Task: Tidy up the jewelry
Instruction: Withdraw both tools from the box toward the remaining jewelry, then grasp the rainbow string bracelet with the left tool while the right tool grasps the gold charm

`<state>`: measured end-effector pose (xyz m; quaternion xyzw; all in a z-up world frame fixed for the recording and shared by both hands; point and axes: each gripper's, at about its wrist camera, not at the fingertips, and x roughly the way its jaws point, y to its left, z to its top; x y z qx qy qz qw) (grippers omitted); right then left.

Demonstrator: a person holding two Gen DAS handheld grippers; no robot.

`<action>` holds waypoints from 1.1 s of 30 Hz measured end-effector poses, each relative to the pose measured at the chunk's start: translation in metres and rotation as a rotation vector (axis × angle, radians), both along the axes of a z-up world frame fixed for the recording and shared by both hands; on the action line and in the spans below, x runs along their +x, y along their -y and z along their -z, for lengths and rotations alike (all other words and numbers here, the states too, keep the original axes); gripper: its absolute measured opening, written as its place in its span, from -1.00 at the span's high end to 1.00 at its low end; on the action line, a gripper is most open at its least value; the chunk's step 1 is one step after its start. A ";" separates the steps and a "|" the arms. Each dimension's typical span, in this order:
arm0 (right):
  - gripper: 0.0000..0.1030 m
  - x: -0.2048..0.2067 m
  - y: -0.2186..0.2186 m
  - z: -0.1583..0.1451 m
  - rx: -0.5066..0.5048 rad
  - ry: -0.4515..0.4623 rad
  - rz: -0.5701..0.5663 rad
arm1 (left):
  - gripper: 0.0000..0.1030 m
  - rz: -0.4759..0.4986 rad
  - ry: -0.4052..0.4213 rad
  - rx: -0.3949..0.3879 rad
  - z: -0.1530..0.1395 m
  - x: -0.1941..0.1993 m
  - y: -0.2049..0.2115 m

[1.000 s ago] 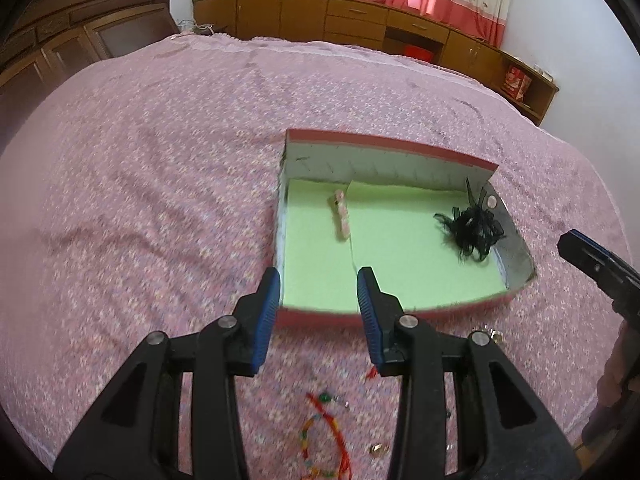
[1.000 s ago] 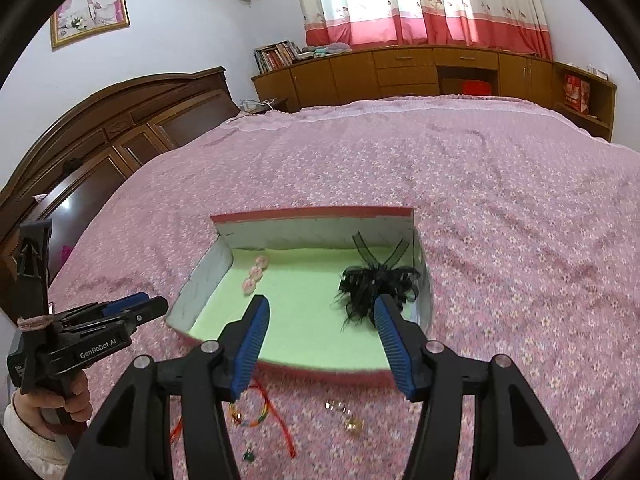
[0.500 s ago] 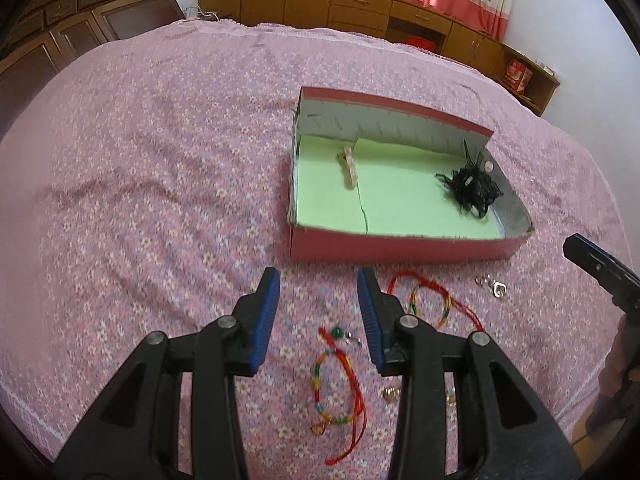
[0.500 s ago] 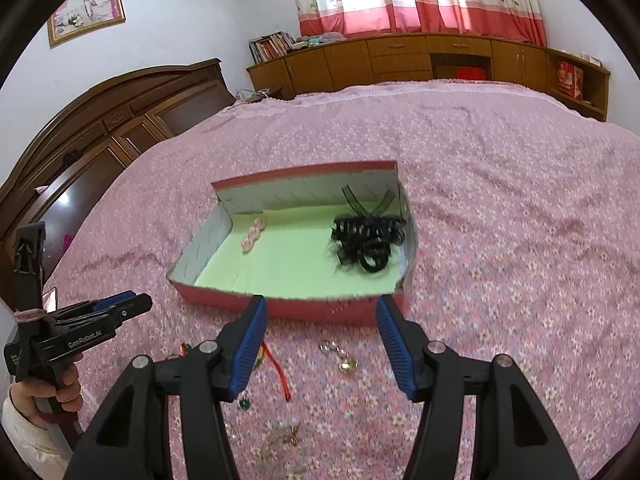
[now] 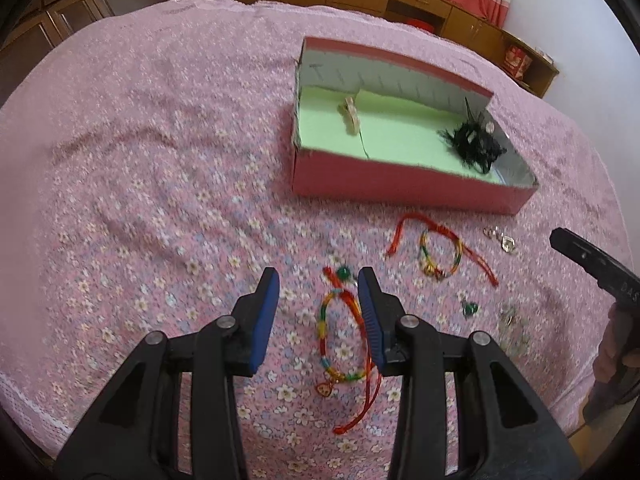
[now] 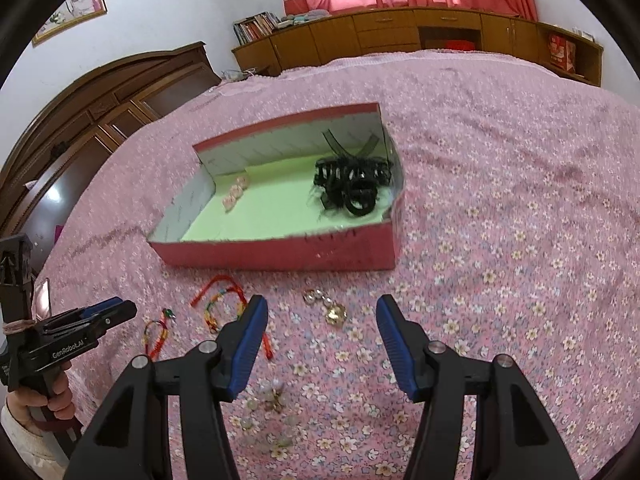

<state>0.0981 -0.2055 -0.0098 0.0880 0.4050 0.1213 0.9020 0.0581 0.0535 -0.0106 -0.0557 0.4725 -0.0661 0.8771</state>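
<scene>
Both grippers have pulled back from the red box (image 5: 408, 192) and dropped toward the bed (image 5: 140, 168). Left gripper (image 5: 318, 312) jaws spread, empty, framing a beaded bracelet (image 5: 340, 336); right gripper (image 6: 320, 340) jaws spread just short of a crystal charm (image 6: 334, 312), likely readying pickups.

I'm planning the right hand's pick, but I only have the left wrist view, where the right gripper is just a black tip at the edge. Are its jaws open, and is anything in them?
Observer: The right gripper is open, and nothing is held between its blue pads.
Operator: What's in front of it?
Observer: A small clear crystal pendant on a short chain lies on the pink flowered bedspread. In the right wrist view it shows in the gap between the fingertips.
Operator: And the blurred pale thing near my right edge?
Observer: That looks like a bracelet of clear glass beads, lying on the bedspread nearer the camera than the pendant, beside the finger on the picture's left.
</scene>
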 end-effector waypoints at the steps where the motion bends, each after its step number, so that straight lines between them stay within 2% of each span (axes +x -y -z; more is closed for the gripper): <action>1: -0.16 0.000 0.000 0.002 -0.002 -0.003 0.000 | 0.37 0.006 -0.007 -0.003 0.003 -0.001 0.001; 12: -0.16 0.004 0.001 0.024 -0.013 -0.051 0.016 | 0.41 0.037 -0.057 -0.009 0.028 -0.001 0.011; 16: -0.16 0.006 0.001 0.028 -0.017 -0.058 0.015 | 0.69 0.044 -0.068 0.009 0.038 0.000 0.012; 23: -0.16 0.014 -0.001 0.038 -0.020 -0.078 0.013 | 0.72 0.055 -0.071 0.048 0.047 0.004 0.020; 28: -0.15 0.022 -0.006 0.044 -0.036 -0.084 0.000 | 0.71 0.040 -0.087 0.032 0.053 0.010 0.021; 33: -0.02 0.032 -0.013 0.052 -0.070 -0.087 -0.007 | 0.71 0.036 -0.104 0.015 0.056 0.017 0.018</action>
